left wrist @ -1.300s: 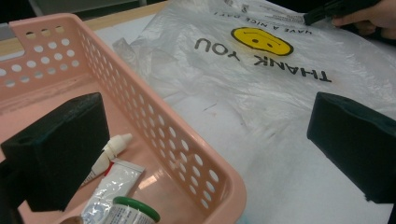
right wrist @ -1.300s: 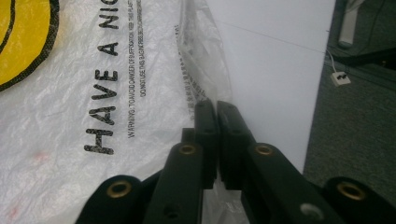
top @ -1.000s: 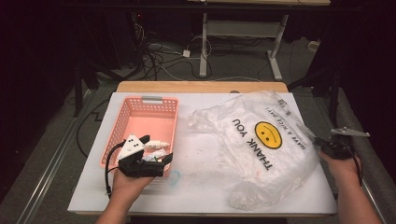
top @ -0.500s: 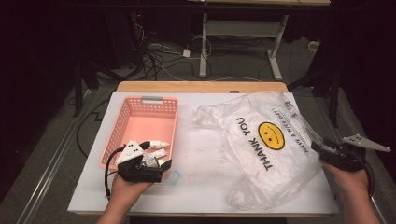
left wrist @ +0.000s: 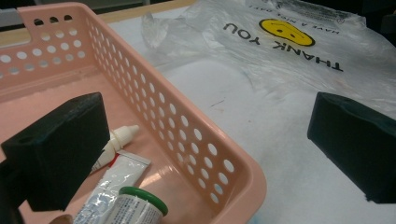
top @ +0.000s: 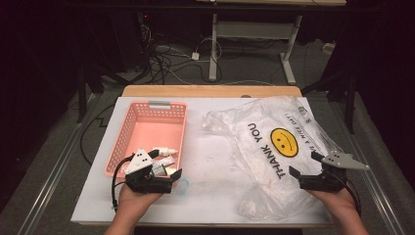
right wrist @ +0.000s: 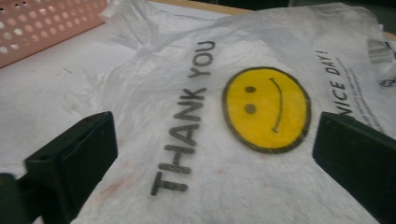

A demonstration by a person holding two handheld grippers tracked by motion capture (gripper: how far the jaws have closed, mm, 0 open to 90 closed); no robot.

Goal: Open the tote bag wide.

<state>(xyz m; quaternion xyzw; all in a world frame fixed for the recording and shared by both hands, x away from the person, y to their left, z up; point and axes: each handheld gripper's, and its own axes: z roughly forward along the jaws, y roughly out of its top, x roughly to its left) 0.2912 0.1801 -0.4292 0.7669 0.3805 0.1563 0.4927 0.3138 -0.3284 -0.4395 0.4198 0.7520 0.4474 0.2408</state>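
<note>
Right gripper (top: 307,173) fingers spread wide, having just opened, nothing between them, over the near edge of the plastic bag (top: 274,152) lying flat on the surface (top: 205,166). Left gripper (top: 161,177) fingers spread at the pink basket (top: 128,132) corner, above tubes (left wrist: 114,175). Likely emptying finished; next, clear the bag. Print: "THANK YOU", smiley, "HAVE A NICE DAY!".

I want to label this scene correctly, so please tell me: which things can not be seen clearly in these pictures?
- Green-capped container in the basket: cut off by the bottom edge of the left gripper view, label unreadable.
- White squeeze bottle: its body is hidden behind the left gripper.
- Bag contents: crumpled, hazy plastic in the high view; cannot tell if anything is inside.
- Small print on the bag: blurred in the right gripper view.
</note>
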